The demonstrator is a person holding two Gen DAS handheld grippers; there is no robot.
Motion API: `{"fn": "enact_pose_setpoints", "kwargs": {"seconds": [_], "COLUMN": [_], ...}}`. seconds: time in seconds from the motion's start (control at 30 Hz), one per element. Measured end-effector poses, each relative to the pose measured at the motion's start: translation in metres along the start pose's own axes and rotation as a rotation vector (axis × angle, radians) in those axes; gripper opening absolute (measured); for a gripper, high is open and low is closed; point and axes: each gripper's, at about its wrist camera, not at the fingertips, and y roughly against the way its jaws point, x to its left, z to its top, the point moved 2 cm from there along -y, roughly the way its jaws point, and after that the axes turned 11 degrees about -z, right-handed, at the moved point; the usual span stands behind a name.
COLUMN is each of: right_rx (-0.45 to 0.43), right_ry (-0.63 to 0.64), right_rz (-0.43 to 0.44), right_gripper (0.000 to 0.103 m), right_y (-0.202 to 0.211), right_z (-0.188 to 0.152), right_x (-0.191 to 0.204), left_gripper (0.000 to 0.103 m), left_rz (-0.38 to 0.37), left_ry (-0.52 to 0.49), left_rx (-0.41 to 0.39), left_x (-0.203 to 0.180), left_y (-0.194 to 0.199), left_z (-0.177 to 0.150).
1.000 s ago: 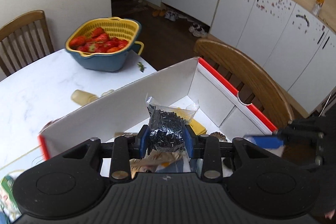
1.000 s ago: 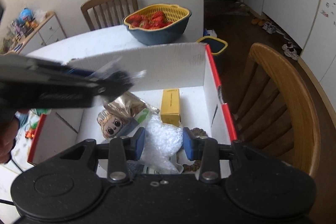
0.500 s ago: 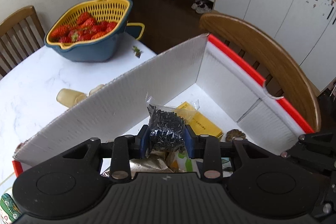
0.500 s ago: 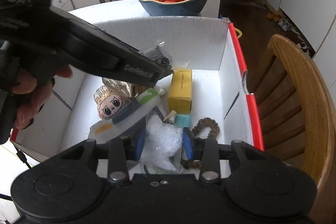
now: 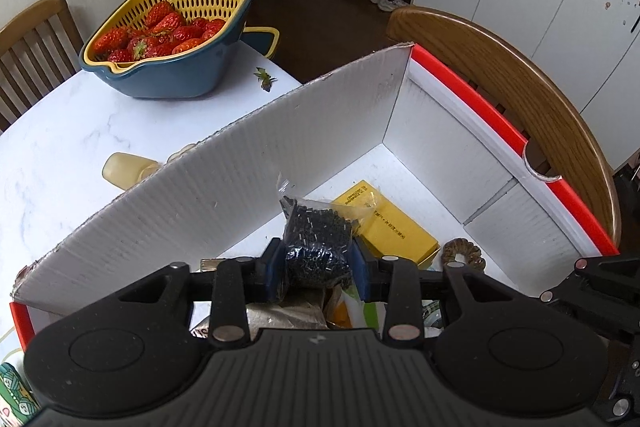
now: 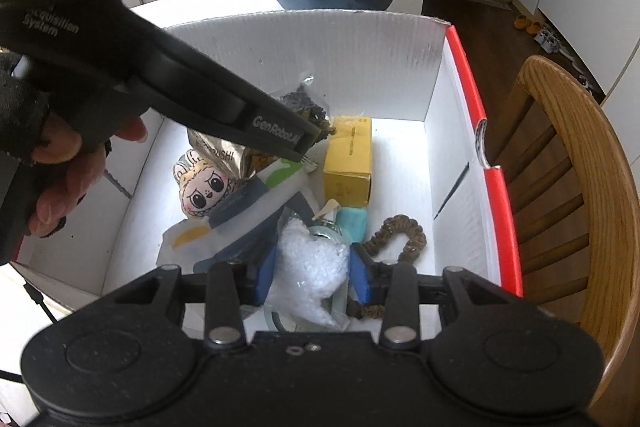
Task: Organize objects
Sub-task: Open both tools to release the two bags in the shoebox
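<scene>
Left tongs (image 5: 316,263): they pinch a clear bag of black beads (image 5: 316,243) between the blue pads, above the inside of the white box (image 5: 224,187).
Right tongs (image 6: 311,277): they pinch a bag of white pellets (image 6: 310,267), low over the box floor.
Already in the box: a yellow carton (image 6: 348,159), a brown scrunchie (image 6: 400,235), a doll-face toy (image 6: 206,189), a foil packet (image 6: 218,155) and some flat pouches, all in one loose pile.
Outside the box: a strawberry colander (image 5: 168,39) and a small pale bottle (image 5: 128,173) on the desk (image 5: 80,131).
Progress: I judge most things are collected; both bags are not yet released.
Left to do: put down the two bags, perhaps also the bottle.
</scene>
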Motion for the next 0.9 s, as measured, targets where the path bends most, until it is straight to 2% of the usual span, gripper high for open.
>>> {"fn": "enact_pose_setpoints", "kwargs": {"seconds": [0.1, 0.17, 0.2, 0.37, 0.6, 0.73, 0.9], "right_rx": [-0.009, -0.014, -0.017, -0.046, -0.09, -0.121, -0.156], "right_ry": [-0.008, -0.015, -0.02, -0.044, -0.081, -0.101, -0.13], "right_rz": [-0.001, -0.002, -0.002, -0.003, 0.004, -0.001, -0.019], "right_gripper": [0.044, 0.047, 0.047, 0.06, 0.063, 0.071, 0.077], "right_y": [0.002, 0.004, 0.005, 0.016, 0.037, 0.051, 0.069], "right_z": [0.0, 0.0, 0.0, 0.001, 0.002, 0.001, -0.001], "right_x": [-0.002, -0.003, -0.004, -0.007, -0.008, -0.007, -0.003], "left_gripper": [0.049, 0.06, 0.061, 0.061, 0.061, 0.061, 0.062], "left_rz": [-0.01, -0.02, -0.025, -0.036, -0.071, -0.094, -0.086], "left_ry": [0.013, 0.013, 0.01, 0.009, 0.0, -0.003, -0.006], "left_rx": [-0.012, -0.025, -0.033, -0.055, -0.106, -0.146, -0.199], "left_x": [0.001, 0.001, 0.0, 0.0, -0.001, 0.0, 0.004], "left_y": [0.004, 0.008, 0.01, 0.022, 0.051, 0.074, 0.102], "left_z": [-0.001, -0.001, -0.002, -0.006, -0.017, -0.027, -0.043]}}
